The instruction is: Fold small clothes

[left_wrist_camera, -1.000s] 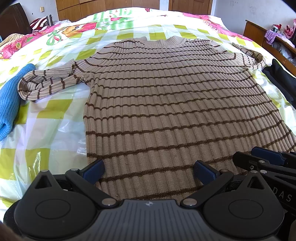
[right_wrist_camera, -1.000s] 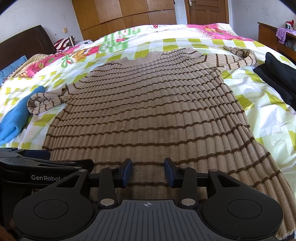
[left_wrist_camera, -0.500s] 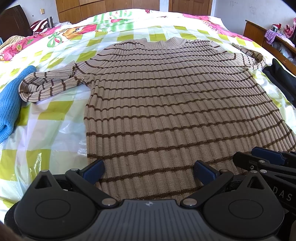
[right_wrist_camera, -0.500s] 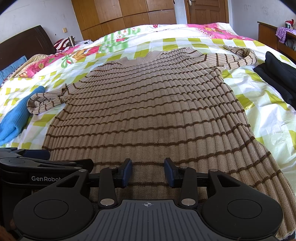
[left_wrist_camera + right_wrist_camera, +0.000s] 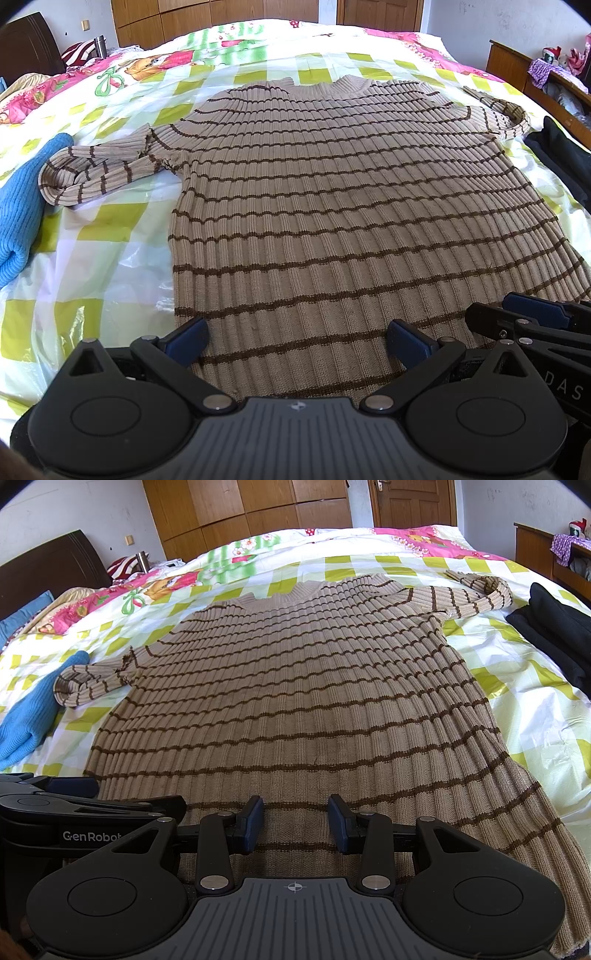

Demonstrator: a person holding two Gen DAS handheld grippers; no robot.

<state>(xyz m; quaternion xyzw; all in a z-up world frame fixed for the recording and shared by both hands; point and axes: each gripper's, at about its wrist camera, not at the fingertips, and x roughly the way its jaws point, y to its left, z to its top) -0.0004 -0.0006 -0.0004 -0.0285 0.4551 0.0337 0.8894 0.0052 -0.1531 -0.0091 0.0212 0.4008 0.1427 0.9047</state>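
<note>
A tan ribbed sweater (image 5: 332,221) with thin brown stripes lies flat on the bed, neck at the far end and hem nearest me. Its left sleeve (image 5: 92,173) is bent double beside the body. The right sleeve (image 5: 476,594) curls back near the far right shoulder. My left gripper (image 5: 295,341) is open wide over the hem's left part, and the knit lies flat between its fingers. Over the hem's middle my right gripper (image 5: 295,823) stands partly open, its pads apart from the cloth. Each gripper shows at the edge of the other's view.
The bed has a yellow-green checked plastic cover (image 5: 92,258). A blue knit garment (image 5: 29,716) lies at the left, touching the bent sleeve. Folded black clothes (image 5: 557,627) lie at the right edge. A dark headboard (image 5: 48,576) and wooden furniture (image 5: 517,70) flank the bed.
</note>
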